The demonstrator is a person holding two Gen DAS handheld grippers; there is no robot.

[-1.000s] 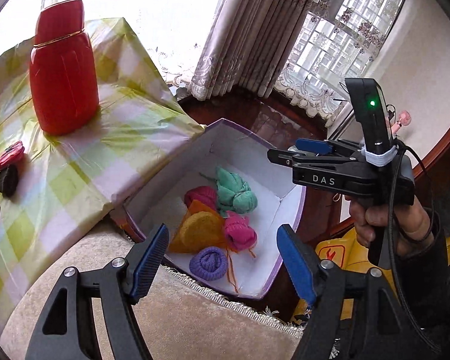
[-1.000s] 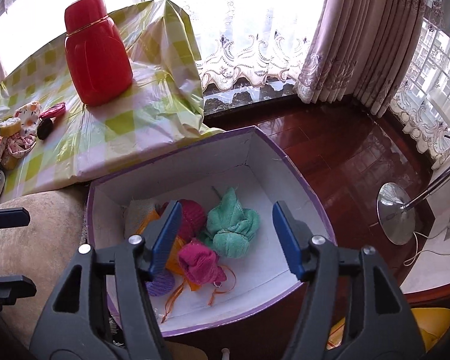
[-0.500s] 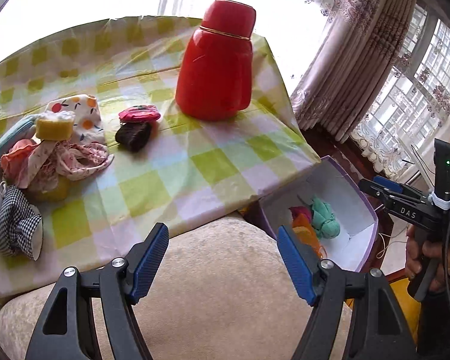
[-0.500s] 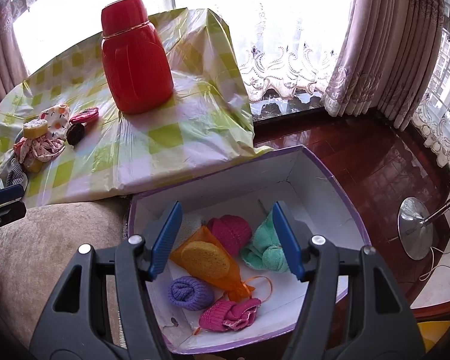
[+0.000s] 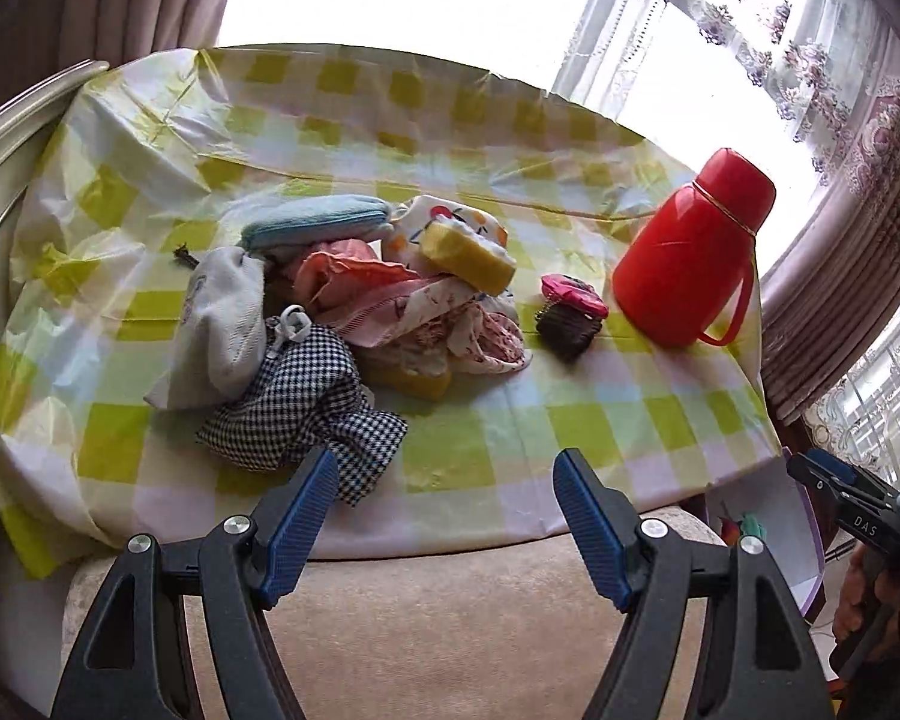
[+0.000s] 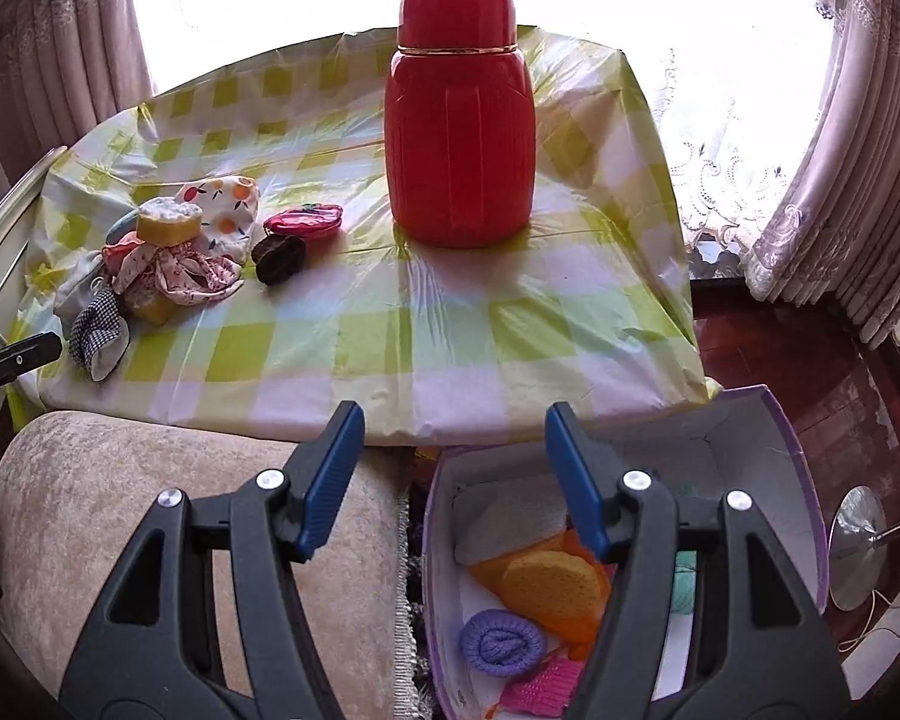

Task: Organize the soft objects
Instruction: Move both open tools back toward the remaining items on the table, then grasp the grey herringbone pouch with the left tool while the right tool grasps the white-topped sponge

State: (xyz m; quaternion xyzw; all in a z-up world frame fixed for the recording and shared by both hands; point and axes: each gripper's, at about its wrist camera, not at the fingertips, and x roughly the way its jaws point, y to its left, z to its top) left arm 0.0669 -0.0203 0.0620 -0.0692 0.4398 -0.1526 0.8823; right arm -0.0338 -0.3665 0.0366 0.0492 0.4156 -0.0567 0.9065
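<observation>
Thermos [image 6: 459,120] beside soft pile [image 5: 354,312]; left claw [image 5: 444,531], right claw [image 6: 455,477] wide, empty.

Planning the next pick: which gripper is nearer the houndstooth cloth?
Left. The left gripper hovers open just short of the houndstooth cloth; the right gripper is off to the side by the box, the cloth far left.

Box [image 6: 801,480]: near end cut off by frame edge; green item [image 6: 684,579] mostly hidden behind right gripper finger. Pile [image 5: 342,312]: lower yellow sponge [image 5: 417,381] largely buried under cloths.
</observation>
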